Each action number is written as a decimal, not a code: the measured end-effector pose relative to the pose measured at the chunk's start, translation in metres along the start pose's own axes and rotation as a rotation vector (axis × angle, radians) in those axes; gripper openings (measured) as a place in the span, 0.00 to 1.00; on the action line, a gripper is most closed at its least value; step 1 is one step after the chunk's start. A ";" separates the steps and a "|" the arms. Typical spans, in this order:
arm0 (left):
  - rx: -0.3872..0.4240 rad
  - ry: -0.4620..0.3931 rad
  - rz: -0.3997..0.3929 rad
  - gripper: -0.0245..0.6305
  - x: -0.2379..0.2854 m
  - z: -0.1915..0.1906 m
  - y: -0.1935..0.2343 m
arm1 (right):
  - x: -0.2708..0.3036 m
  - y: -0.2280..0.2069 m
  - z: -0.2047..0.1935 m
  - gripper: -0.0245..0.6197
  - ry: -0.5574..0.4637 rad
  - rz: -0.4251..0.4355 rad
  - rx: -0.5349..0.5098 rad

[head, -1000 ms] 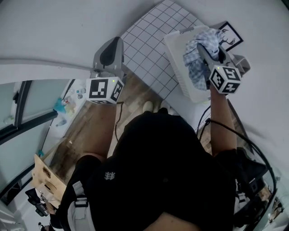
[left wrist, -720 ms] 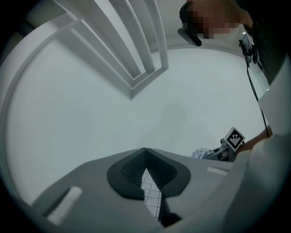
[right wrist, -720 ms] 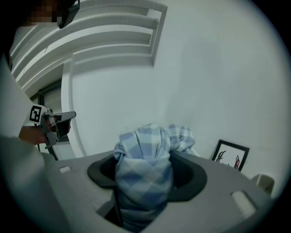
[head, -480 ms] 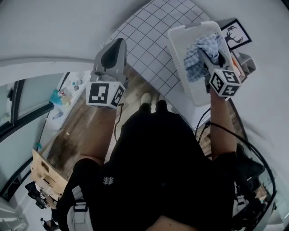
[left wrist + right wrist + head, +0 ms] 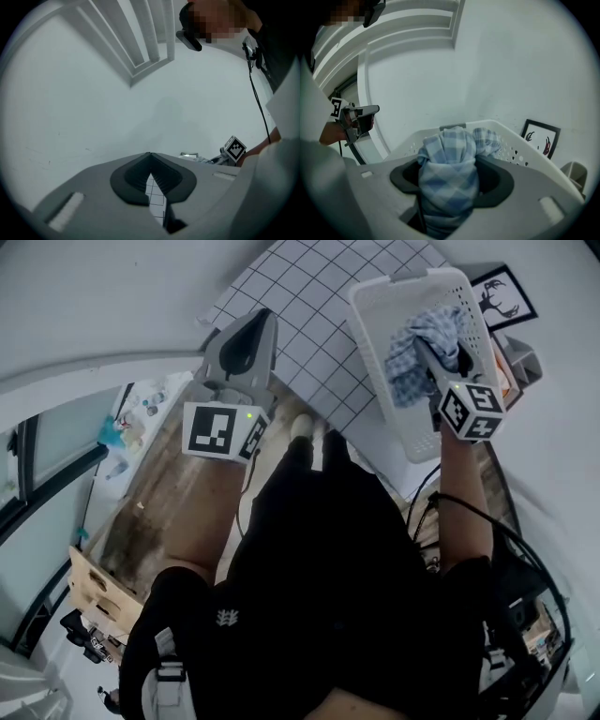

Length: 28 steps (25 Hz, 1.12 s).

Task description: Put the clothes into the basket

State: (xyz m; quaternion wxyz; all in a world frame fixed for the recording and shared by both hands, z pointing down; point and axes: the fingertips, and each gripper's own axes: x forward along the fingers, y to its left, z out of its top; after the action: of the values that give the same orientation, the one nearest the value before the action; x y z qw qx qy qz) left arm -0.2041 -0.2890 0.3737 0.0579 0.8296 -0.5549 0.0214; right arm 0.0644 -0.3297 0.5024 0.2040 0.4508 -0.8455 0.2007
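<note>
At your left side, the left gripper (image 5: 151,159) had its jaws closed tip to tip on nothing. Further out, the right gripper (image 5: 442,357) clamped a bunched blue checked cloth (image 5: 449,164), which hung over the opening of the white basket (image 5: 373,320). You would have done best to lower the bundle well below the rim, then open wide, so nothing draped over the wall.

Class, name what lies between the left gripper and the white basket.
Head view: a white grid-lined sheet spans the gap between left gripper and basket.
</note>
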 end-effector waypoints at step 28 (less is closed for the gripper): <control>0.085 -0.040 -0.053 0.05 -0.016 0.027 -0.043 | -0.050 -0.007 0.028 0.61 -0.116 -0.056 -0.068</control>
State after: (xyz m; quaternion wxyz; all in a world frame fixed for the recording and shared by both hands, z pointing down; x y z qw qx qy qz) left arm -0.1717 -0.2614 0.3425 0.0123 0.8461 -0.5323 0.0268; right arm 0.0911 -0.3136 0.4535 0.1754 0.4779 -0.8494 0.1394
